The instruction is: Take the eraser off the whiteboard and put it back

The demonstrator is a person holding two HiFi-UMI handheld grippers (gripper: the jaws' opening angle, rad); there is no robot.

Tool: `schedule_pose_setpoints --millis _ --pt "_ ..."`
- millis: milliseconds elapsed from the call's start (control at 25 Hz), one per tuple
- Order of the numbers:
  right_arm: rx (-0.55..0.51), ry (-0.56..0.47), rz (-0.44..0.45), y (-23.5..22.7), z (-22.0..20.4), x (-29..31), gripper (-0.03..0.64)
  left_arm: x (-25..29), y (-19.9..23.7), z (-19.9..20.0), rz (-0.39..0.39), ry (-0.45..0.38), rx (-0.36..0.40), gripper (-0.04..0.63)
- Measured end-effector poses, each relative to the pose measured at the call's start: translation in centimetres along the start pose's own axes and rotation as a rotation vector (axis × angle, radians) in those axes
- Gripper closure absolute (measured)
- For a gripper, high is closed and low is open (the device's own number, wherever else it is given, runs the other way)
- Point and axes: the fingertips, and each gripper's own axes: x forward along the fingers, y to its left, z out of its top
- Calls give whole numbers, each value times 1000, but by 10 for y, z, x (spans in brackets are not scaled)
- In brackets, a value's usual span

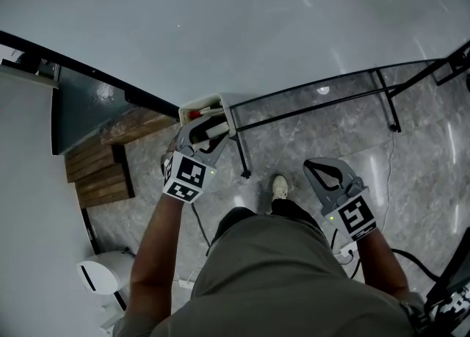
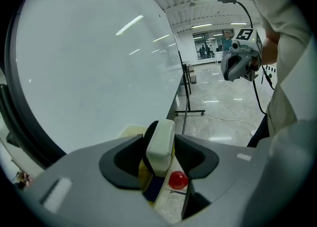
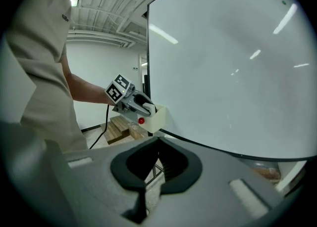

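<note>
Here we are at the whiteboard (image 1: 220, 20), which fills the top of the head view. At centre frame, a cream holder box (image 1: 189, 110) sits on its lower edge. The left hand-held gripper (image 1: 205, 128) is poked right into that box. In the left gripper view the eraser (image 2: 161, 142) stands upright, low in the middle of the frame and right between the jaws. The jaws are parted, one pad close on each side, with no clear squeeze on it. So the eraser is off the board face and down in the holder box. Just beneath it is a red marker cap (image 2: 178, 179). Over at lower right of the head view, the right hand-held gripper (image 1: 313, 168) hangs above the grey marble floor (image 1: 411, 152), well apart from the box. Its jaws are pressed together with nothing between them. Wooden steps (image 1: 99, 170) sit at the left edge.
</note>
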Motion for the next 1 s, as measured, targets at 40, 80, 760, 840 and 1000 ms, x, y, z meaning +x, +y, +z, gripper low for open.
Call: schedule_pose_setpoints --millis 40,80,760,840,1000 --pt "-3 -1 -3 1 1 0 614 -1 1 0 8 -8 0 387" --pt "-1 -3 -7 3 4 -1 614 -3 1 0 14 -16 -2 385" --pt "-119 -45 7 115 49 -14 614 -174 -36 9 104 -339 -174 385" --pt "-125 -44 14 144 54 -15 614 -209 -55 5 79 -386 -205 387" --pt "-140 -46 22 207 60 -21 614 -275 -96 -10 42 -452 -283 414"
